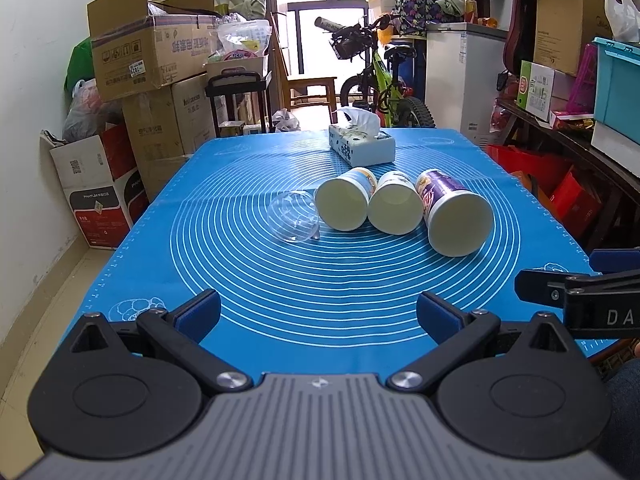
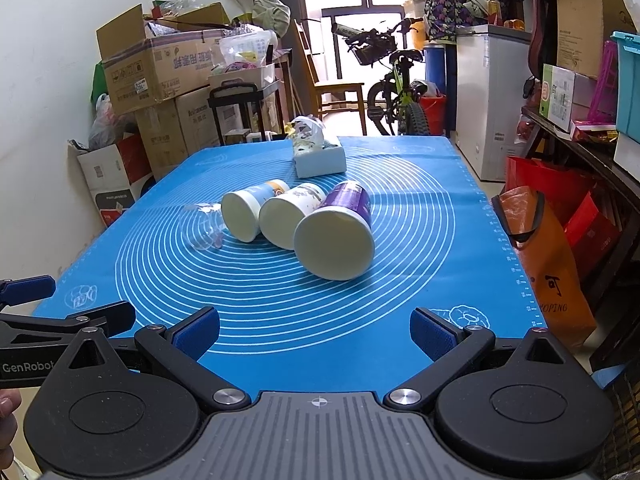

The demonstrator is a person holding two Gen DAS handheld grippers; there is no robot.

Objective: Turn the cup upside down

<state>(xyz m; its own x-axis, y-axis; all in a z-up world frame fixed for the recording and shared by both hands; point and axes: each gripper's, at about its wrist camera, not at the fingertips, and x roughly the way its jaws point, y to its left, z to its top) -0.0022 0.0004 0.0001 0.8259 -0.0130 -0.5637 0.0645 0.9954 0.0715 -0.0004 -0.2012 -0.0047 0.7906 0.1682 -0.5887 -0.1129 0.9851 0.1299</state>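
Three paper cups lie on their sides on the blue mat, mouths toward me: a blue-labelled cup, a white printed cup and a purple-labelled cup. A clear plastic cup lies on its side left of them. My left gripper is open and empty, near the mat's front edge, well short of the cups. My right gripper is open and empty, also at the front edge. Each gripper's fingers show at the edge of the other's view.
A tissue box stands at the far end of the mat. Cardboard boxes are stacked at the left wall. A bicycle and a white freezer stand beyond the table. An orange bag hangs at the right edge.
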